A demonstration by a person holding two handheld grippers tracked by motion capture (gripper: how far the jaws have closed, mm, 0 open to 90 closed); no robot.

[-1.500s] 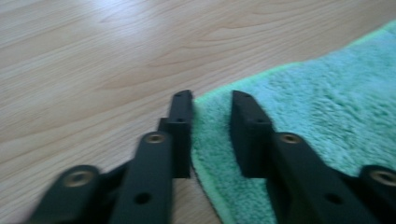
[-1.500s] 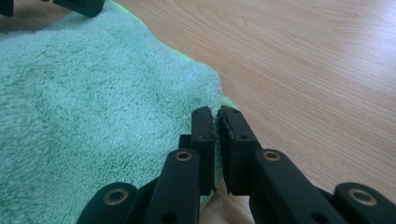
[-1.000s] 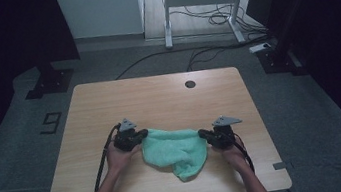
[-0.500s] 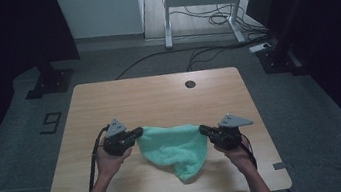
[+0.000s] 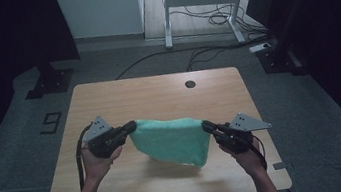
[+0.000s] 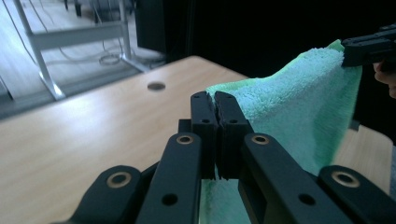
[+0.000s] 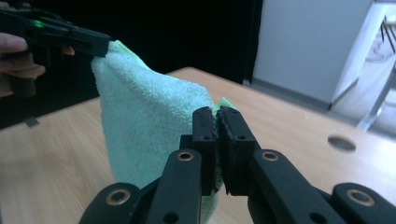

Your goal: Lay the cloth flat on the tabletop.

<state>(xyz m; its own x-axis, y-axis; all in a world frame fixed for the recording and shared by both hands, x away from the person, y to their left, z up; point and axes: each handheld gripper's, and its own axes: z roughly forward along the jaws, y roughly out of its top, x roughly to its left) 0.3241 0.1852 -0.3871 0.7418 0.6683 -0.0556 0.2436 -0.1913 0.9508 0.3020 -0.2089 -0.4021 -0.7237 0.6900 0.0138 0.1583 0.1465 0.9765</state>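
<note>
Green towel (image 5: 172, 138) above bare table (image 5: 157, 90)

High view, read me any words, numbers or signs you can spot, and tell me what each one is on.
"9": a dark numeral marked on the grey floor, left of the wooden table.
There is no other text: none can be made out on the table, the green towel or either hand-held gripper.

A pale wooden table (image 5: 124, 102) with a round cable hole (image 5: 190, 84) near its far edge.
</note>
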